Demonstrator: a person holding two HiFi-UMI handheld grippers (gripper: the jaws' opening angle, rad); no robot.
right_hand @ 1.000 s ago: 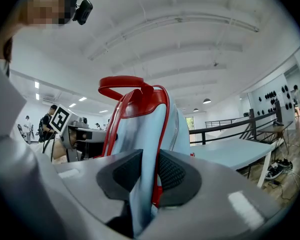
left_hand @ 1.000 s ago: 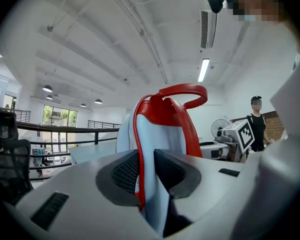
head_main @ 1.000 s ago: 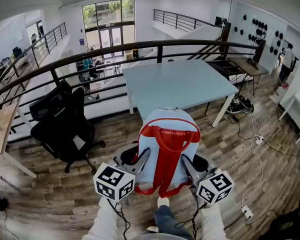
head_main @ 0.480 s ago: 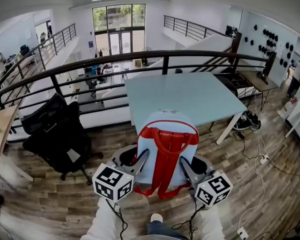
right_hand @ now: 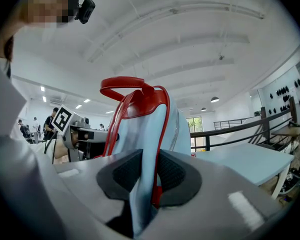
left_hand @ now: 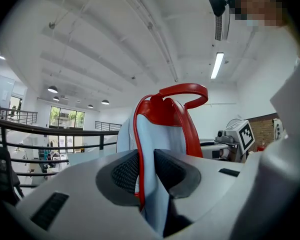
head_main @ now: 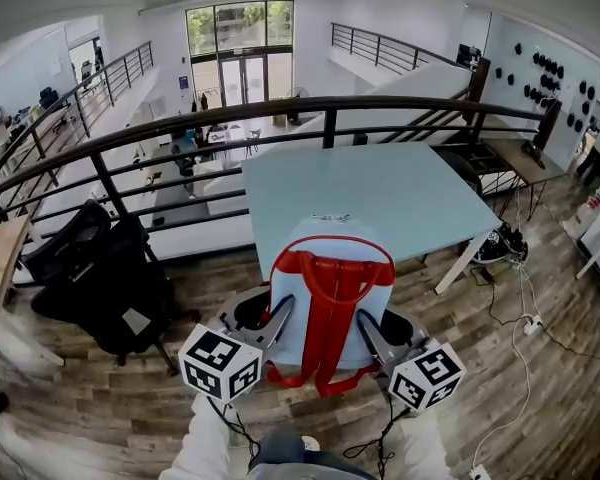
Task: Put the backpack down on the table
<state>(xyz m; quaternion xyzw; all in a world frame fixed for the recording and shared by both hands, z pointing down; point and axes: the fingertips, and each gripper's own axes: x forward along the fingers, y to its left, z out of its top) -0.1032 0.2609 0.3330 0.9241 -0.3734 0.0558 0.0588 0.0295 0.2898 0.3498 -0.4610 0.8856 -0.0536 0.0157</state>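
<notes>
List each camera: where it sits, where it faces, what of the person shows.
Head view: on the person's head, steeply down at the backpack held between left gripper and right gripper, table ahead; sleeves show.
Left gripper view: on that gripper, along jaws shut on the backpack; shirt at right.
Right gripper view: on that gripper, along jaws shut on the backpack; shirt at left.
Both gripper views share the red handle and the other gripper.

Right gripper: jaws clamped on side edge of light-blue backpack, red piping between them. Red handle arches above jaws. Left gripper left of jaws. Table right of jaws, beyond.
</notes>
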